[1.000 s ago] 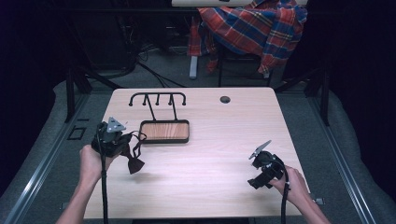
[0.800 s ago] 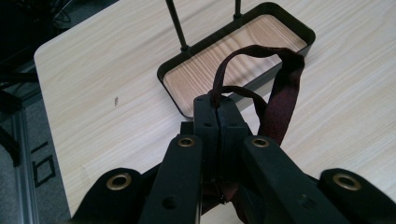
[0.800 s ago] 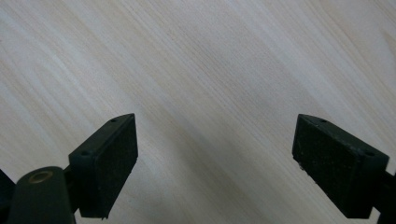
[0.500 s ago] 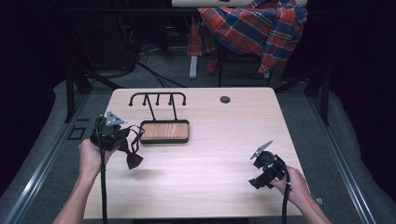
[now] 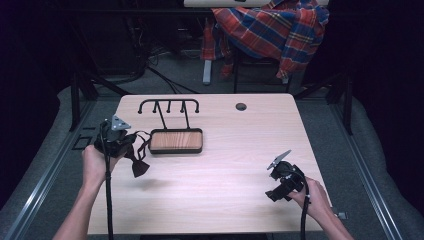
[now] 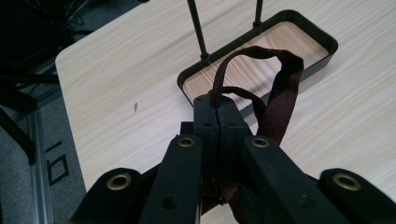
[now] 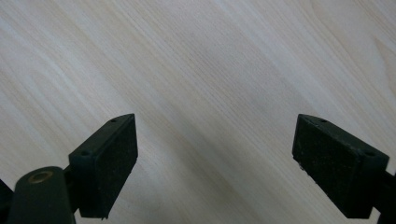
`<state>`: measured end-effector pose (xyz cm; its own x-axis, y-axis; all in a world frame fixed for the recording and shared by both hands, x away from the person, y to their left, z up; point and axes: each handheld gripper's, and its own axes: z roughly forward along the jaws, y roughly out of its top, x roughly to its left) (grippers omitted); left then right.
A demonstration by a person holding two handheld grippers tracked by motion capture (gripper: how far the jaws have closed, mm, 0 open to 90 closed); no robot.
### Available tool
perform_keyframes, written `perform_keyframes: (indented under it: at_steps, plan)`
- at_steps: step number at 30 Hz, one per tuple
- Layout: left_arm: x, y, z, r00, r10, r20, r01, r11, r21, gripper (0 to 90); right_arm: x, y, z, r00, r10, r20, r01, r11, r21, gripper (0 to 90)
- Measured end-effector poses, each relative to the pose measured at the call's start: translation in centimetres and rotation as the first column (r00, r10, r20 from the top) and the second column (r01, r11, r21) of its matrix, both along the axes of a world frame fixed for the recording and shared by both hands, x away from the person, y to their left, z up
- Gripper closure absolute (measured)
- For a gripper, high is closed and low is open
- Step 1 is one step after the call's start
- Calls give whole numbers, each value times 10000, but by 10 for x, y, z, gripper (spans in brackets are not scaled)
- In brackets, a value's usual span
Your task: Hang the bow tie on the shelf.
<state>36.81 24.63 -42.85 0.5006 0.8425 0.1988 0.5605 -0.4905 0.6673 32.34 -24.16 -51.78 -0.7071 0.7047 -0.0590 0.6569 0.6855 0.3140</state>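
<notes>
My left gripper (image 5: 133, 145) (image 6: 218, 109) is shut on a dark maroon fabric strap (image 6: 280, 102). The strap loops out past the jaws, and its wider end hangs down (image 5: 139, 167) above the table's left side. Just right of it stands a black stand with a wooden tray base (image 5: 176, 141) (image 6: 280, 42) and a top bar of hooks (image 5: 169, 102). Near the table's front right edge, my right gripper (image 5: 276, 192) (image 7: 215, 158) is held open over bare wood, nothing between its pads.
The light wooden table (image 5: 225, 165) has a small round cable hole (image 5: 241, 106) at the back. A plaid shirt (image 5: 270, 30) is draped over a chair behind the table. Dark floor and metal rails flank both sides.
The left gripper has lifted slightly and drifted back with the strap still in it. The right gripper has barely moved.
</notes>
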Motion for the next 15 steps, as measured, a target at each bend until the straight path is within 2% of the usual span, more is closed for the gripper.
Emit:
perform_keyframes:
  at_steps: [4,6,7,14,15]
  plan:
    - [1,-2,6,9998,40,172,-40,10000,36,888,1,3,-1,9999,84,-112,-87,9997,-242,138]
    - [2,-2,8,9996,95,265,-97,9999,91,888,0,1,-5,9999,-119,-73,120,9999,66,139]
    - [4,-1,9,9995,147,297,-151,9998,134,888,0,-1,-1,10000,31,-67,-33,9995,-325,138]
    - [11,-2,15,9986,300,434,-310,9993,219,888,-1,2,0,9999,-32,97,33,10000,-53,138]
    - [13,-2,16,9984,348,436,-358,9991,226,888,0,2,0,10000,57,-2,-57,9997,-218,138]
